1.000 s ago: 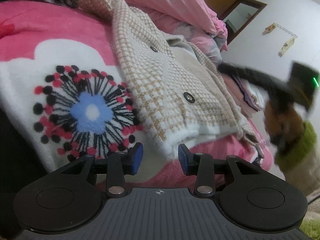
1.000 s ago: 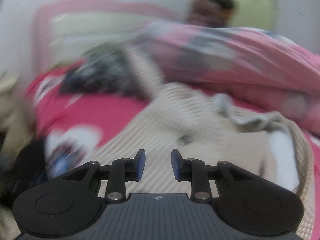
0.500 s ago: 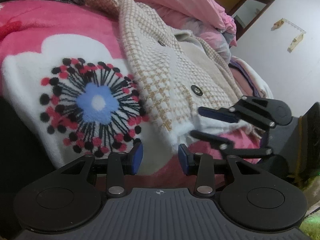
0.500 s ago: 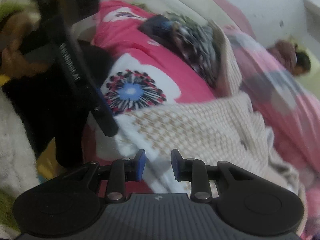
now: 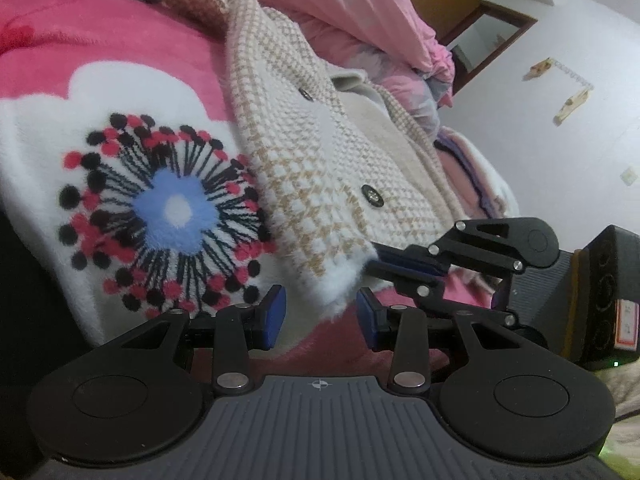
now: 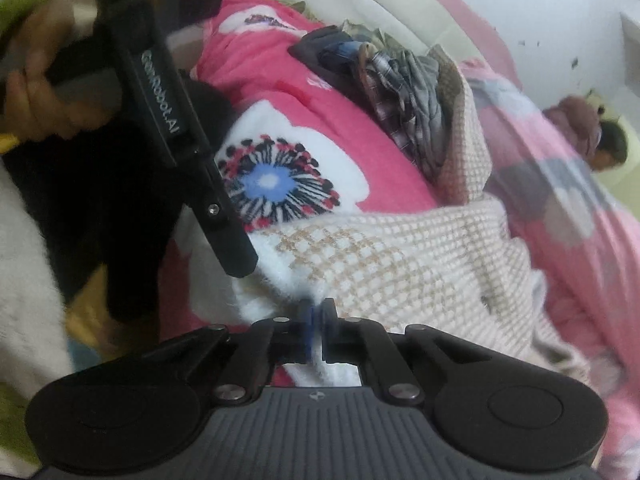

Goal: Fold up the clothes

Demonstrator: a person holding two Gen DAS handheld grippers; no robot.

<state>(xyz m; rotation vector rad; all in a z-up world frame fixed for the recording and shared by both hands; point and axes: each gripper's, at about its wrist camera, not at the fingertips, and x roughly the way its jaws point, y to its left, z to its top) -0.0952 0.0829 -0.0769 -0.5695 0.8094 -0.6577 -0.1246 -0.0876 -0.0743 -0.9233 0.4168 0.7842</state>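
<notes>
1. My right gripper (image 6: 316,320) has just closed its jaws and now pinches the white hem of the checked coat (image 5: 320,160), at the lower centre of its frame.
2. My left gripper (image 5: 320,316) waits with jaws spread, empty, just below that hem.
3. Risk, I judge: the fluffy edge is thin, so a one-sided lift may slip or drag the bed blanket (image 5: 132,92).
4. Earlier, my right jaws stood apart.

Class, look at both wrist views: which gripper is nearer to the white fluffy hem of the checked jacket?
Right. The right gripper is shut on the checked jacket at its hem; the left gripper sits open just short of the hem, not touching.
</notes>
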